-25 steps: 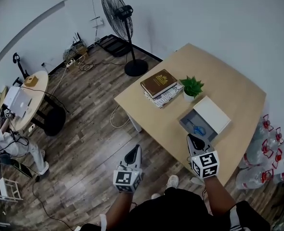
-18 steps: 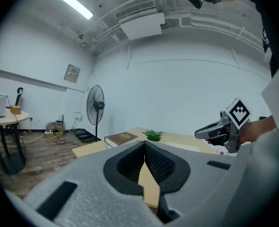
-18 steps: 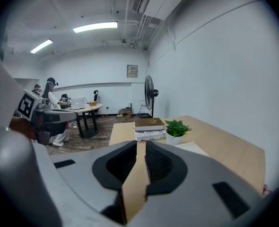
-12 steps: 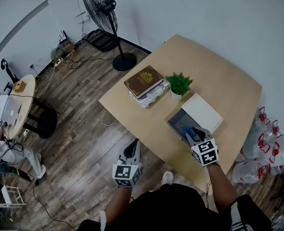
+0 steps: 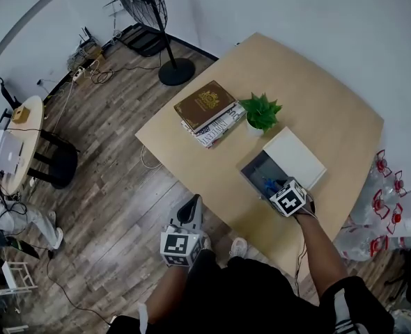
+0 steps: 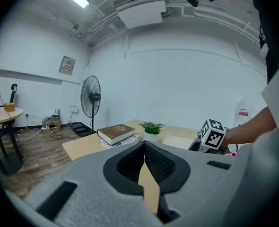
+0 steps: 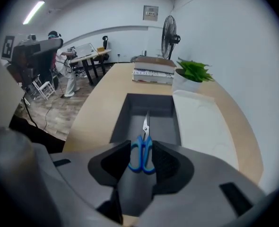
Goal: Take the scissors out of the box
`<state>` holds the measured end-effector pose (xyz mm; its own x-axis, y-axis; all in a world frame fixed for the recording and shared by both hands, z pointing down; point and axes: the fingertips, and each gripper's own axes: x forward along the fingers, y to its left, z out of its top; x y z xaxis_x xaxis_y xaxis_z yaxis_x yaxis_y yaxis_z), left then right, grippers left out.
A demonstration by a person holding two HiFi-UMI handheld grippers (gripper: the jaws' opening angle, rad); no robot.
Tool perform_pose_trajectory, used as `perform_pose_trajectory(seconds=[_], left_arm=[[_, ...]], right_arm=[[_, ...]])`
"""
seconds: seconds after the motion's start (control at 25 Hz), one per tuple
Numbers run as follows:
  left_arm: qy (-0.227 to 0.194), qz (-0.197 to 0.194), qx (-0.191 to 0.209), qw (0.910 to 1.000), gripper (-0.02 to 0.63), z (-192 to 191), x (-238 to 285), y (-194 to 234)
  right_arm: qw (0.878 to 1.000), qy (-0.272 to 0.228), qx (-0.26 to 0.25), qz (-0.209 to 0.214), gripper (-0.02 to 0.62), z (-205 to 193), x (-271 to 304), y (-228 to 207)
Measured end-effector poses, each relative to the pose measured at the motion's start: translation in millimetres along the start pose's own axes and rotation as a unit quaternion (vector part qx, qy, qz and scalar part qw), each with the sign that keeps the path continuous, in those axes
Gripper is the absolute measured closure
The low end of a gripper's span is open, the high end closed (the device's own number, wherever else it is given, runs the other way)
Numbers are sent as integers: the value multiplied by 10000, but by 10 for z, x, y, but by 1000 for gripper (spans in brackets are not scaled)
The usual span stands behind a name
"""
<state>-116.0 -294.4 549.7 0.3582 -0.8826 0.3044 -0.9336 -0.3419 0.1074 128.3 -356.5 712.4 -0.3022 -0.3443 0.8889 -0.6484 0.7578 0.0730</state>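
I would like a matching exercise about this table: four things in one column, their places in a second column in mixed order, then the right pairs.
Things:
1 scissors
2 plant
3 brown book
4 white lid

Places:
A on top of a small stack
B inside the grey box
C lying flat at the box's edge
D standing between the stack and the lid

Pairs: 1-B; 2-D; 3-A; 4-C

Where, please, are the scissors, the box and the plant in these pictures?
scissors (image 7: 143, 144), right gripper view, on the blue handles.
box (image 7: 149, 103), right gripper view, on its far inner wall.
plant (image 5: 262, 111), head view, on the green leaves.
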Motion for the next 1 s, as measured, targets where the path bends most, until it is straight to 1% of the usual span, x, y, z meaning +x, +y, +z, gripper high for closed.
perform_pose_trajectory(seconds=[0.16,0.28,0.4,0.48,0.8,0.88,0.92,1.0], left_arm=[[36,-109,114,9999,606,12,98,99],[26,-172,170,9997,606,34,154,183],[-74,-226,173,9996,606,83,167,244],[-49,-263,136,9995,606,76,177,278],[0,-467,222,9987,606,66,239,299],[30,-507,239,9984,606,48,225,297],[38,-517,249,9983,606,40,216,302],[55,-530,262,9982,606,23,207,313]], right_arm=[[9987,500,-38,103,459,-74,170,-15],[9967,817,22,18,459,-169,282,-14],[9945,1041,129,-67,459,-253,394,-20],[9931,1155,220,-11,462,-307,454,-13],[9908,1228,498,275,467,-311,454,-51],[9898,1269,603,241,489,-335,437,-59],[9896,1264,646,215,512,-341,438,-64],[9902,1222,649,195,517,-323,444,-70]])
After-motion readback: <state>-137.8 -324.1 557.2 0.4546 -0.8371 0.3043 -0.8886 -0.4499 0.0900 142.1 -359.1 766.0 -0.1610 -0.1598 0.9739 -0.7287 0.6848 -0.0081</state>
